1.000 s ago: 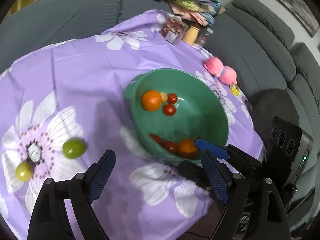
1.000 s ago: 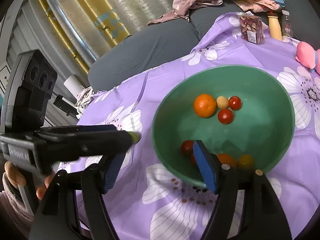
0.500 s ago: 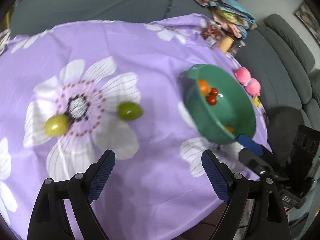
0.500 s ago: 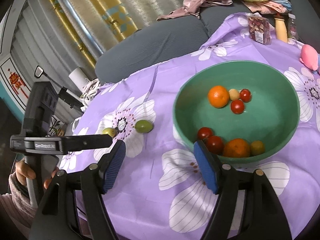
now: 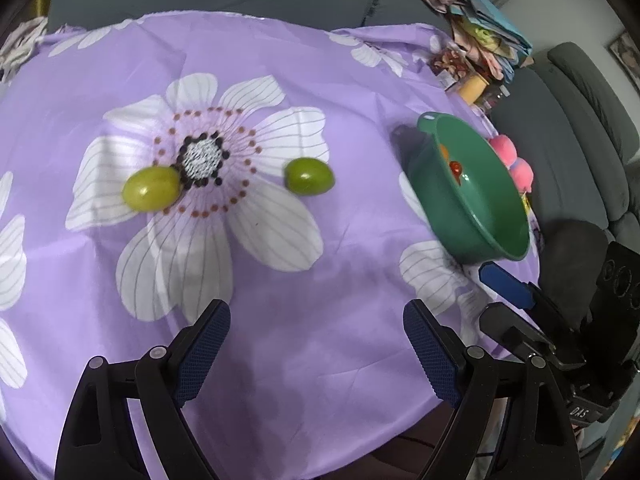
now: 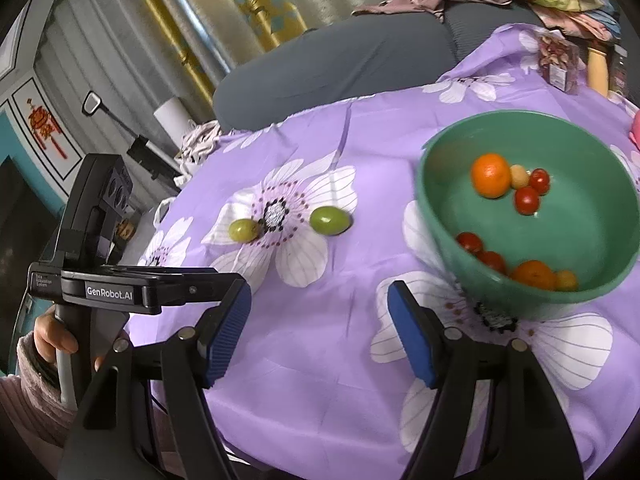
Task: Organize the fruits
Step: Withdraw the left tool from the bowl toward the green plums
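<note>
Left claw (image 5: 316,344) wide, empty — two green fruits (image 5: 309,176) ahead on the bench, bowl (image 5: 472,216) ahead-right. Right claw (image 6: 320,332) wide. Step: reaching; next, close on nearer fruit.

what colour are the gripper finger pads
Dark blue, textured; clearest on the left gripper pads in the left wrist view.

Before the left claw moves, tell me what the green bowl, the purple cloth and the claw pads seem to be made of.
Green bowl: likely plastic, a smooth, uniform, slightly glossy wall.
Purple cloth: thin woven fabric, creased, soft sheen, printed flowers.
Left claw pads: probably blue rubber, matte with a fine grid texture.
</note>
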A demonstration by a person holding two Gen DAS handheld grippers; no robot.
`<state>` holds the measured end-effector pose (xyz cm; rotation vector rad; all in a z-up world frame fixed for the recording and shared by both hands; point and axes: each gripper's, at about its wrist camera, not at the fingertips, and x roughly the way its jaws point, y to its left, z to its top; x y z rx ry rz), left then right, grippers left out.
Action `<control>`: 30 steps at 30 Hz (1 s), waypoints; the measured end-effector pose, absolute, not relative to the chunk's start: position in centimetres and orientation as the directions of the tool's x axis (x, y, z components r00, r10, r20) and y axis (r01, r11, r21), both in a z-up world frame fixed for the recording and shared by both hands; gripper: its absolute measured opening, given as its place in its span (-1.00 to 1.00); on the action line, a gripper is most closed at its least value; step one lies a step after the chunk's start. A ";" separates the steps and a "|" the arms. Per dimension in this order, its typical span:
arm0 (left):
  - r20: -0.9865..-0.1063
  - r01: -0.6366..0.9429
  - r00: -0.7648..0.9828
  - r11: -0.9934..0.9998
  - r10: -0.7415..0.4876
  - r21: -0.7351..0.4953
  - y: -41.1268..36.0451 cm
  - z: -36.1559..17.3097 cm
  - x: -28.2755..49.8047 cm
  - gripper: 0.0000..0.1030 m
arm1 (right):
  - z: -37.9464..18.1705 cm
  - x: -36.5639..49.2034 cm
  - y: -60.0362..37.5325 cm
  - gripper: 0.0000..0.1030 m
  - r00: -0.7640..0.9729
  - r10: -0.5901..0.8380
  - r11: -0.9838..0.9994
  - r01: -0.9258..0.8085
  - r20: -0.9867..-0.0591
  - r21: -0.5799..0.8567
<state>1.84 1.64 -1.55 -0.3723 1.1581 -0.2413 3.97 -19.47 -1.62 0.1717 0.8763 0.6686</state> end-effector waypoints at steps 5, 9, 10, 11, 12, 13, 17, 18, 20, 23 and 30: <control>-0.845 -0.021 0.380 0.910 -0.377 -0.415 2.4 -2.0 1.4 0.72 | -1.9 3.7 -18.2 0.39 0.427 0.602 0.781 -0.492 -0.675 0.385; -0.841 -0.025 0.381 0.906 -0.383 -0.423 2.8 -2.2 1.1 0.72 | -1.9 3.5 -17.4 0.39 0.417 0.599 0.778 -0.506 -0.684 0.373; -0.841 -0.024 0.381 0.905 -0.384 -0.425 2.8 -2.2 1.2 0.72 | -2.0 3.4 -17.2 0.39 0.414 0.598 0.777 -0.509 -0.686 0.370; -0.841 -0.024 0.380 0.904 -0.386 -0.426 2.9 -2.3 1.1 0.72 | -1.9 3.4 -17.1 0.39 0.412 0.598 0.777 -0.511 -0.688 0.369; -0.841 -0.024 0.381 0.905 -0.386 -0.426 2.9 -2.3 1.1 0.72 | -2.0 3.4 -16.9 0.39 0.410 0.597 0.776 -0.512 -0.690 0.367; -0.841 -0.024 0.381 0.905 -0.385 -0.426 2.9 -2.3 1.1 0.72 | -2.0 3.3 -16.7 0.40 0.408 0.594 0.777 -0.513 -0.693 0.364; -0.839 -0.026 0.379 0.902 -0.390 -0.431 3.2 -2.4 0.9 0.72 | -2.2 3.2 -16.1 0.42 0.400 0.591 0.776 -0.520 -0.701 0.357; -0.839 -0.027 0.378 0.901 -0.391 -0.432 3.2 -2.5 0.8 0.72 | -2.2 3.2 -16.1 0.42 0.398 0.591 0.775 -0.522 -0.702 0.356; -0.839 -0.030 0.377 0.900 -0.393 -0.435 3.3 -2.7 0.7 0.72 | -2.3 3.1 -15.8 0.42 0.395 0.589 0.774 -0.526 -0.705 0.353; -0.837 -0.032 0.375 0.897 -0.397 -0.440 3.6 -2.8 0.5 0.72 | -2.4 3.2 -15.5 0.42 0.388 0.588 0.772 -0.530 -0.710 0.350; -0.835 -0.036 0.374 0.893 -0.404 -0.448 4.1 -3.2 0.5 0.72 | -2.7 3.3 -14.6 0.43 0.371 0.582 0.770 -0.537 -0.724 0.343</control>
